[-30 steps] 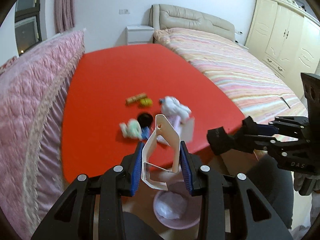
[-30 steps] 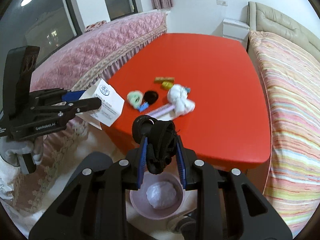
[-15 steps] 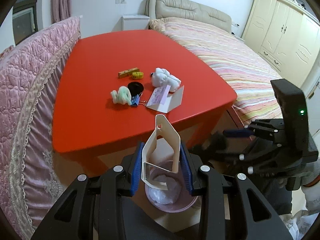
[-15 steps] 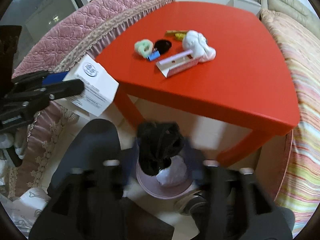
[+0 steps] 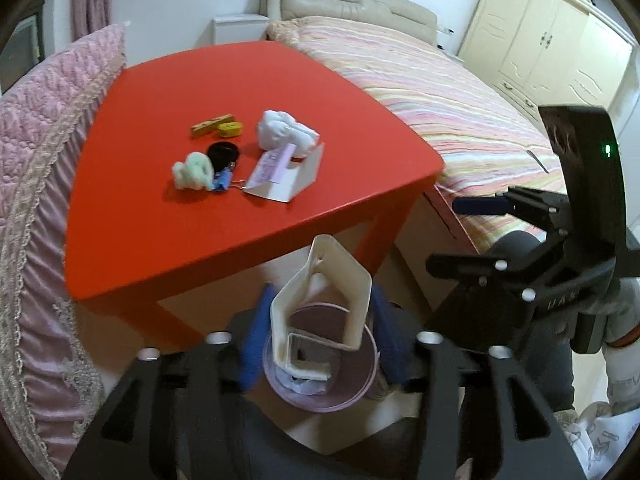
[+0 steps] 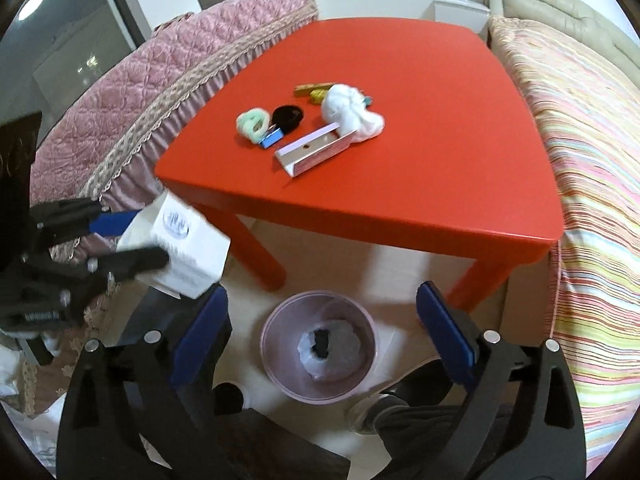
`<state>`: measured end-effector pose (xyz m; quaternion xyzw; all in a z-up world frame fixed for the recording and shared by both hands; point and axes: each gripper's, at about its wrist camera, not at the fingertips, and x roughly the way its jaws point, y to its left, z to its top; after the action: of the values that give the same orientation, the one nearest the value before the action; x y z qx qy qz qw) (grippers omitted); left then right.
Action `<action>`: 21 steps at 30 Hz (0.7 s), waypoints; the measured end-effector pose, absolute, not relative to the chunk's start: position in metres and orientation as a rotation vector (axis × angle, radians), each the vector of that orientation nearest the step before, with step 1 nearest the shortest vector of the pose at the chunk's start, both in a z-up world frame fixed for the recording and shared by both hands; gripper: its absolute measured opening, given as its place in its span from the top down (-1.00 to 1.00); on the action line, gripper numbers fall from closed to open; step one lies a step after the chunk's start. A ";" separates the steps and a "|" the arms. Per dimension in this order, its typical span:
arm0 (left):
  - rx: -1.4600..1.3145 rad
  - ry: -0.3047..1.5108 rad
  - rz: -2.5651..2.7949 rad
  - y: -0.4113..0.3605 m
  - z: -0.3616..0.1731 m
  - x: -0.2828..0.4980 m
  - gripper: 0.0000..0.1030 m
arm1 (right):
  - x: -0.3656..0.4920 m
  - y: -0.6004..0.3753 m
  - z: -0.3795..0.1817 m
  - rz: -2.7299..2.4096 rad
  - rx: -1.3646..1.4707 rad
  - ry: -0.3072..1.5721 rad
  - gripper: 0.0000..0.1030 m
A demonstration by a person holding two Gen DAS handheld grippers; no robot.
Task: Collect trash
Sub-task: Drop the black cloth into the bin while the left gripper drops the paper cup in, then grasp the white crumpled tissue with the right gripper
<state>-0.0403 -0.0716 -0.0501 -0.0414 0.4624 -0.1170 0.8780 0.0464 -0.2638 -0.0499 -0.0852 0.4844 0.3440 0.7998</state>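
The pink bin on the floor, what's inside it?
Inside the pink bin lies crumpled white stuff with a black lump on top. Anything underneath is hidden.

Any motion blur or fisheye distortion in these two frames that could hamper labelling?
Left wrist view: the left gripper and white carton are smeared by motion; the red table stays fairly sharp, its edges bowed by the lens. Right wrist view: the carton is blurred again, while the pink bin and open right gripper read clearly.
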 end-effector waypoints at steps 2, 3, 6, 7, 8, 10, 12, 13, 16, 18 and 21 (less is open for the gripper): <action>-0.090 0.952 -0.237 -0.073 -0.050 -0.041 -0.73 | 0.048 -0.268 -0.046 0.732 -0.172 1.031 -0.83; -0.092 0.956 -0.230 -0.073 -0.052 -0.040 -0.73 | 0.048 -0.269 -0.046 0.730 -0.170 1.027 -0.83; -0.089 0.964 -0.201 -0.072 -0.055 -0.037 -0.79 | 0.048 -0.272 -0.045 0.730 -0.158 1.022 -0.87; -0.091 0.965 -0.196 -0.071 -0.055 -0.037 -0.84 | 0.048 -0.272 -0.045 0.732 -0.156 1.022 -0.87; -0.095 0.968 -0.188 -0.070 -0.056 -0.037 -0.85 | 0.048 -0.272 -0.046 0.733 -0.155 1.023 -0.88; -0.100 0.969 -0.169 -0.067 -0.056 -0.036 -0.85 | 0.048 -0.272 -0.046 0.735 -0.152 1.024 -0.89; -0.104 0.969 -0.151 -0.064 -0.057 -0.035 -0.85 | 0.048 -0.271 -0.046 0.738 -0.143 1.026 -0.89; -0.104 0.970 -0.145 -0.063 -0.057 -0.035 -0.85 | 0.049 -0.271 -0.046 0.739 -0.140 1.026 -0.90; -0.103 0.960 -0.123 -0.058 -0.056 -0.034 -0.85 | 0.052 -0.268 -0.044 0.739 -0.130 1.022 -0.90; -0.105 0.953 -0.112 -0.055 -0.055 -0.033 -0.85 | 0.055 -0.265 -0.041 0.741 -0.131 1.015 -0.90; -0.111 0.944 -0.106 -0.051 -0.053 -0.031 -0.85 | 0.063 -0.259 -0.033 0.750 -0.133 1.001 -0.90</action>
<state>-0.0314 -0.0515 -0.0528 -0.0536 0.4540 -0.0510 0.8879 0.0629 -0.2592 -0.0333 -0.0623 0.4680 0.3506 0.8088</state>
